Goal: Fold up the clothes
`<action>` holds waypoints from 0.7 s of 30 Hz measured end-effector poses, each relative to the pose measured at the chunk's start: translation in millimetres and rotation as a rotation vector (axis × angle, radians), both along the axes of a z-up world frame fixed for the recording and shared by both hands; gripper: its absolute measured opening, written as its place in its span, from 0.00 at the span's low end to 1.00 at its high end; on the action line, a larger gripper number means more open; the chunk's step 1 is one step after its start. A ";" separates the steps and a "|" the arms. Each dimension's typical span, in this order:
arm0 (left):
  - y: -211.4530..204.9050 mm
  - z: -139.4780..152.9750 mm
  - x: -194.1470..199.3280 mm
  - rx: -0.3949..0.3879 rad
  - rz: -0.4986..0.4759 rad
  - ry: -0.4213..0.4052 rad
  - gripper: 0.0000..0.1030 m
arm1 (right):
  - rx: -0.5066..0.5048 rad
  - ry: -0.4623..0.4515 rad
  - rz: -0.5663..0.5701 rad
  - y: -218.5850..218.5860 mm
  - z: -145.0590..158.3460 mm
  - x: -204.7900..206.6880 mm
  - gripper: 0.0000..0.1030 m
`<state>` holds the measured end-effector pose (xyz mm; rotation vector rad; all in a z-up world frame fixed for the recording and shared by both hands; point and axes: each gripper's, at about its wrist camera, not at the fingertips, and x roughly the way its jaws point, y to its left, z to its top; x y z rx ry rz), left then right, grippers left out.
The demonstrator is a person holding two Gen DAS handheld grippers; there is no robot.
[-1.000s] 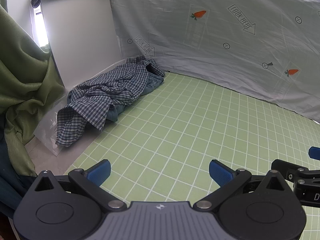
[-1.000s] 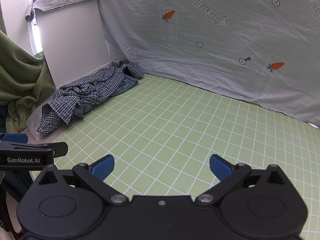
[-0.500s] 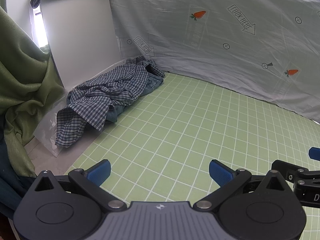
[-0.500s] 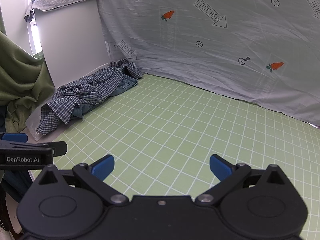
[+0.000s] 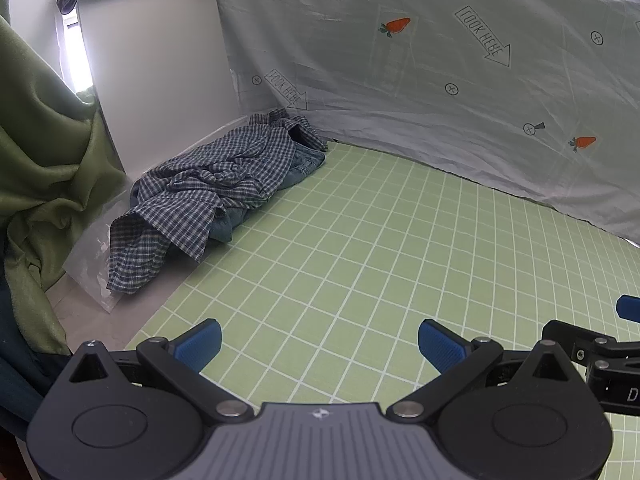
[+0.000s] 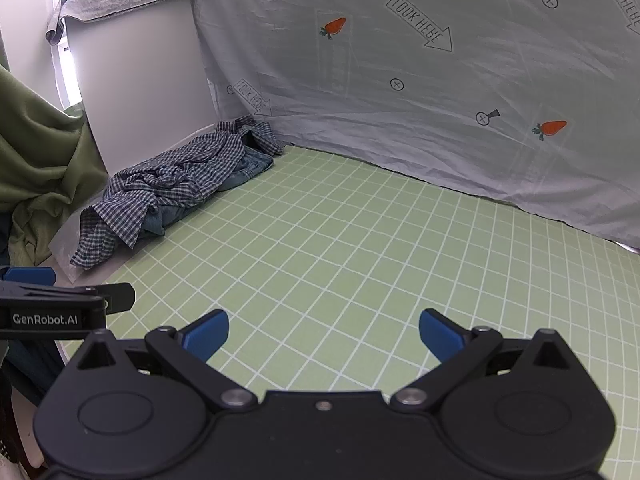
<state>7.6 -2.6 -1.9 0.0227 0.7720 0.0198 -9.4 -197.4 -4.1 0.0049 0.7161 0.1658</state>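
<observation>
Plaid cotton, a crumpled checked shirt (image 5: 208, 188) heaped over blue denim jeans (image 5: 298, 164), lies at the far left corner of the green grid mat (image 5: 380, 248) on the desk. Both the left claw (image 5: 319, 340) and the right claw (image 6: 323, 330) hang released and empty, well apart from it. Folding has not begun; the next move, I judge, is reaching across to pinch the shirt and draw it onto the mat.

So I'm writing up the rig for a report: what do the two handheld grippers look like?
Both match: the left gripper and right gripper have black bodies, round pivot discs, silver screws and blue ribbed finger pads. The left's body shows white "GenRobot.AI" lettering from the side. No cables or sleeves visible.
</observation>
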 end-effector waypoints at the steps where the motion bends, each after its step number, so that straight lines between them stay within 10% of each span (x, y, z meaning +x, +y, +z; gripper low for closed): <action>1: 0.0 -0.2 0.5 0.000 0.000 0.001 1.00 | 0.000 0.002 0.000 0.1 -0.3 0.5 1.00; 21: 39.1 0.5 96.1 -0.017 0.075 0.003 1.00 | -0.020 -0.002 -0.038 2.0 -2.2 91.4 1.00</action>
